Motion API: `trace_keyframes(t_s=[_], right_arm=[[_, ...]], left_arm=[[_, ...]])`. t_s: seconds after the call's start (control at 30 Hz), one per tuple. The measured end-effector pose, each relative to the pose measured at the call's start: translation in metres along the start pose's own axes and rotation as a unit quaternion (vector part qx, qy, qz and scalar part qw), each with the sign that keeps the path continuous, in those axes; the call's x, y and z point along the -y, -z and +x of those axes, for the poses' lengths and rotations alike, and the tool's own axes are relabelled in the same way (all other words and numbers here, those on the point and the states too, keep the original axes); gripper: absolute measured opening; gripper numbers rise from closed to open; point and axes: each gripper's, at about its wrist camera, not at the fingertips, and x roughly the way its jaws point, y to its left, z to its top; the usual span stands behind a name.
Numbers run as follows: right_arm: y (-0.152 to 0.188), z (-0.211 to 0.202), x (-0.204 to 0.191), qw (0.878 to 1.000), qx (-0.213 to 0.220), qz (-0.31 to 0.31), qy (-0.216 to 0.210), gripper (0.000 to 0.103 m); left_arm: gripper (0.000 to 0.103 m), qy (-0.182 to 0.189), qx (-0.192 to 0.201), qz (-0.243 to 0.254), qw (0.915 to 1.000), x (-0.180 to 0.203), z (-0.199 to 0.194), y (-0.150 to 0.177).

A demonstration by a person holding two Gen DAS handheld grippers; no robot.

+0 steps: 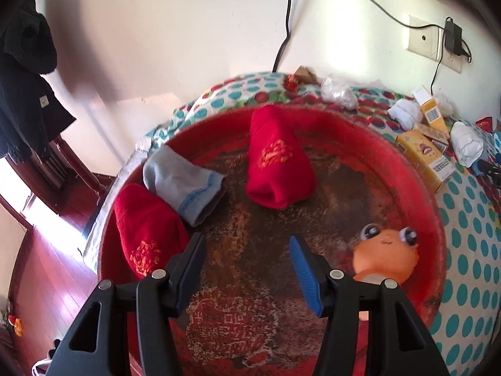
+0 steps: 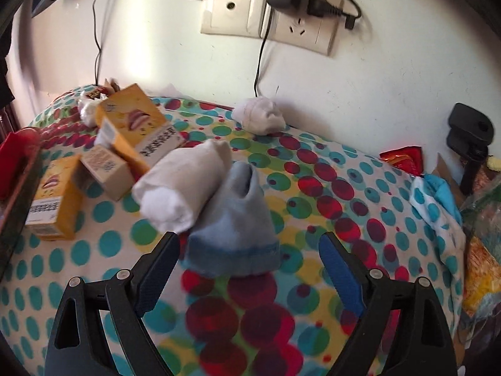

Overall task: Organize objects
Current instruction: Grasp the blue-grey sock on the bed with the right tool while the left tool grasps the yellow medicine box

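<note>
Blue sock (image 2: 233, 228) lengthwise, cuff nearest claw (image 2: 247, 250).

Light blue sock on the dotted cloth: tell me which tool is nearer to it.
Right. The right tool is open with the light blue sock just ahead between its fingers. The left tool hovers open over the red tray, away from that sock.

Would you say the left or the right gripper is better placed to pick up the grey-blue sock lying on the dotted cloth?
The right gripper: it is open, with the grey-blue sock directly ahead between its fingers. The left gripper hangs open over the red tray, away from it.
</note>
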Motion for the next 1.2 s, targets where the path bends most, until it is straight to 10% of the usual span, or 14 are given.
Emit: trace_keyframes(t_s=[0.13,0.23,0.37,0.7,1.2], right_arm=[[-0.020,0.017,-0.032,1.000,-0.011,0.005,-0.026,0.085],[-0.034,0.041,-0.090,0.998,-0.028,-0.002,-0.054,0.051],[-0.031,0.038,-0.122,0.997,-0.023,0.003,-0.072,0.039],[0.018,-0.017,-0.109,0.997,-0.011,0.027,-0.072,0.037],[0.000,0.001,-0.235,0.996,-0.025,0.035,-0.081,0.038]], left_arm=[[0.057,0.006,-0.008,0.004,0.9999,0.010,-0.007,-0.008],[0.057,0.017,-0.007,0.010,0.9998,0.026,-0.015,-0.019],[0.057,0.040,-0.009,0.020,0.9989,0.059,-0.023,-0.037],[0.057,0.089,-0.051,0.071,0.9922,0.161,-0.007,-0.064],[0.062,0.090,-0.161,-0.018,0.9827,0.204,0.052,-0.109]])
